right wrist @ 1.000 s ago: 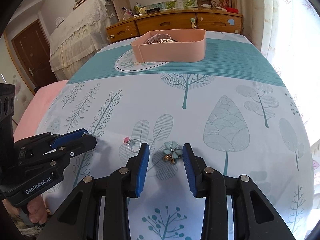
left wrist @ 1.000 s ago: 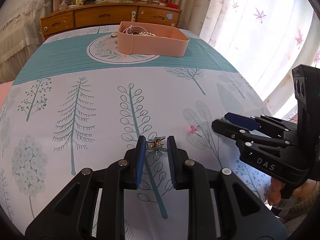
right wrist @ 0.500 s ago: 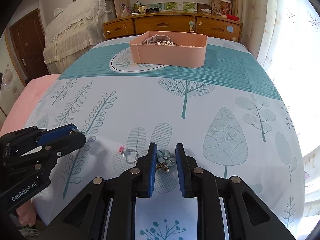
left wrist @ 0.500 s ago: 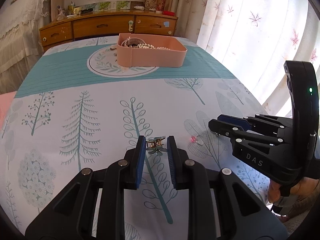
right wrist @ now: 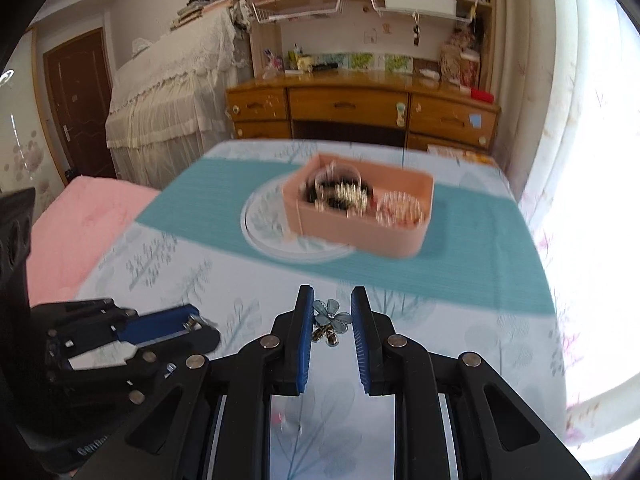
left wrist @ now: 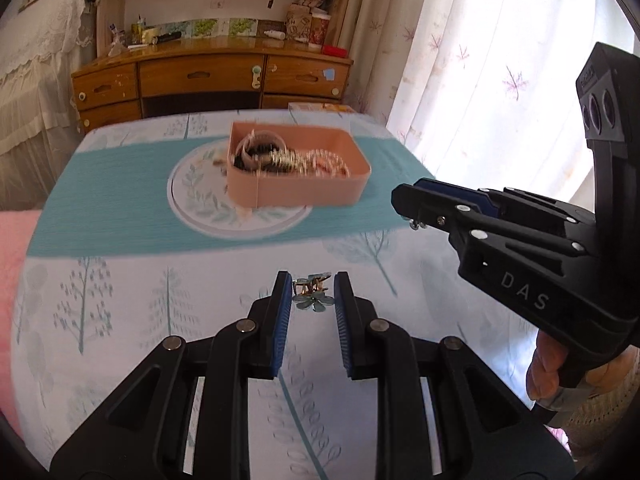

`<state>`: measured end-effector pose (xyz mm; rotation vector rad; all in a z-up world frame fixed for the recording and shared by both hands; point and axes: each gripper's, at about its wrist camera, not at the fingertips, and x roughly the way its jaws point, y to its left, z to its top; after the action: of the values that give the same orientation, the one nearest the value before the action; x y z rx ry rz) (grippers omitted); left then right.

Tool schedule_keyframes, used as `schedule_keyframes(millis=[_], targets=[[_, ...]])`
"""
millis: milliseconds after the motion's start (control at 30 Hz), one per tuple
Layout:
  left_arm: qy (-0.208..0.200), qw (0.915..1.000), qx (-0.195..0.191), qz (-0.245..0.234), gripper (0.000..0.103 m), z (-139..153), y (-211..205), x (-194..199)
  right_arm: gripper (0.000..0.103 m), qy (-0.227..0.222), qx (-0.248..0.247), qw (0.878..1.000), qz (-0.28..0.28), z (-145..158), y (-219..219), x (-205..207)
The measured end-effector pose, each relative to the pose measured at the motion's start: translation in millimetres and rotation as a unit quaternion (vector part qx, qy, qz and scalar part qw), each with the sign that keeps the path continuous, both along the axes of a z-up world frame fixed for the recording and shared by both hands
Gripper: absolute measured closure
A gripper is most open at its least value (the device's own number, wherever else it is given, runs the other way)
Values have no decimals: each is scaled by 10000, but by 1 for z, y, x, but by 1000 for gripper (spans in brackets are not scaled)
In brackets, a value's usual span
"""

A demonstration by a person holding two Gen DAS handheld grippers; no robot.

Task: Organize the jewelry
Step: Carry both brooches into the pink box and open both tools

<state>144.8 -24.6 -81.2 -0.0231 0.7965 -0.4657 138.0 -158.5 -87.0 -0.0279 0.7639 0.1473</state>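
Presently each gripper pinches one blue flower earring: left gripper (left wrist: 309, 300) and right gripper (right wrist: 331, 317), jaws pressed on both, lifted off the tabletop (left wrist: 120, 288). Pink jewelry box (right wrist: 362, 204), at twelve o'clock, awaits them; a ring (right wrist: 289, 426) remains.

Two flower earrings, one teal with a gold clasp (left wrist: 313, 295) between the left fingers (left wrist: 280, 320), one blue-grey (right wrist: 330, 319) between the right fingers (right wrist: 303, 336). One pink tray (left wrist: 304, 194) toward the far edge of the bed (left wrist: 120, 240), on the teal band, with one heap of jewelry (left wrist: 288, 158) inside, pieces too blurred to count; one small ring with a pink stone (right wrist: 289, 424) on the bedspread near the bed's near edge, blurred. Two grippers, left (left wrist: 311, 304) and right (right wrist: 331, 322), with two fingers each; one wooden desk (right wrist: 360, 108) past the far edge.
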Motion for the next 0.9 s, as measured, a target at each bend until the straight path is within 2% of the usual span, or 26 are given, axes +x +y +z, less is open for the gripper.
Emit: schedule_keyframes(millis=[267, 467, 567, 667, 900], targets=[[-389, 9991, 16, 179, 84, 62, -13, 60, 84, -399, 258, 9989, 31, 70, -8, 64], [-374, 9989, -50, 283, 84, 79, -26, 107, 84, -344, 599, 9974, -185, 99, -29, 121], [-224, 9992, -30, 332, 84, 69, -36, 134, 84, -190, 759, 9965, -302, 100, -41, 150], [-38, 9994, 20, 347, 84, 47, -45, 154, 84, 35, 847, 9956, -406, 89, -53, 179], [358, 9988, 186, 281, 84, -11, -54, 182, 84, 637, 813, 9931, -549, 24, -65, 215]])
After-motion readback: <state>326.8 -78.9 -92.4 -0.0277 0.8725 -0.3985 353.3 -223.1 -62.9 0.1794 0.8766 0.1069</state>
